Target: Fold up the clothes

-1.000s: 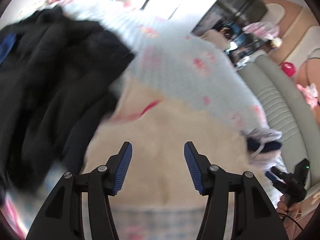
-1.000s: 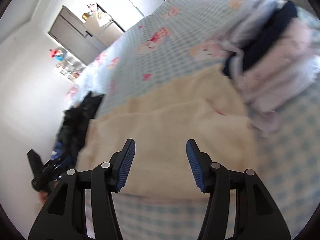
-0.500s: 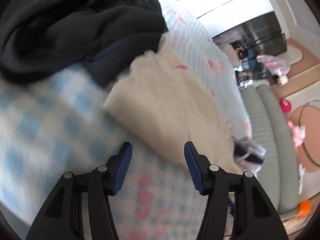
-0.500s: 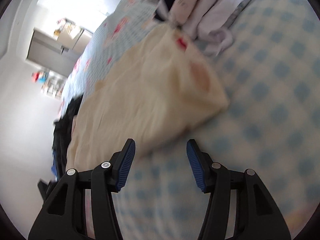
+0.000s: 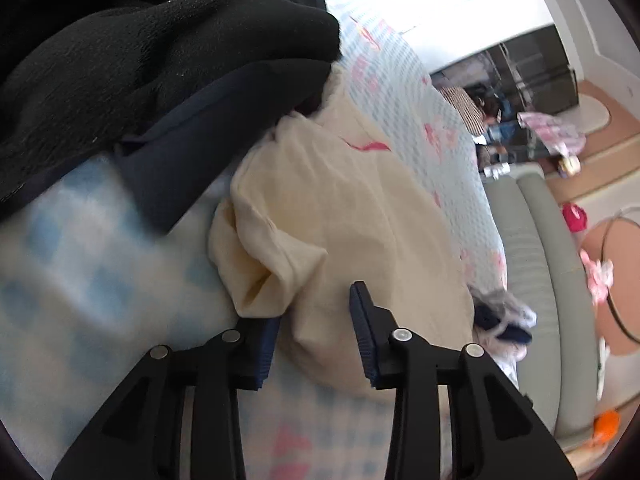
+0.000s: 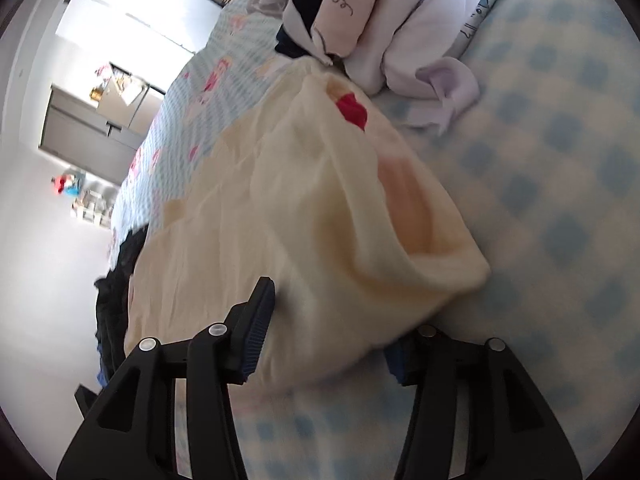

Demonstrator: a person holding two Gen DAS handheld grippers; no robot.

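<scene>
A black clothes heap (image 5: 132,60) crowds one end of the cream garment (image 5: 360,216), folded clothes (image 6: 384,20) the other; checked bedding (image 6: 560,208) alongside lies bare.

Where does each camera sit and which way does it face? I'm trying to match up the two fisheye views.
Left wrist: on the left gripper, looking along its open fingers at the cream garment, black clothes to its left.
Right wrist: on the right gripper, fingers open around the garment's other end, folded clothes beyond.
Shared: the cream garment and the checked bedsheet.
</scene>
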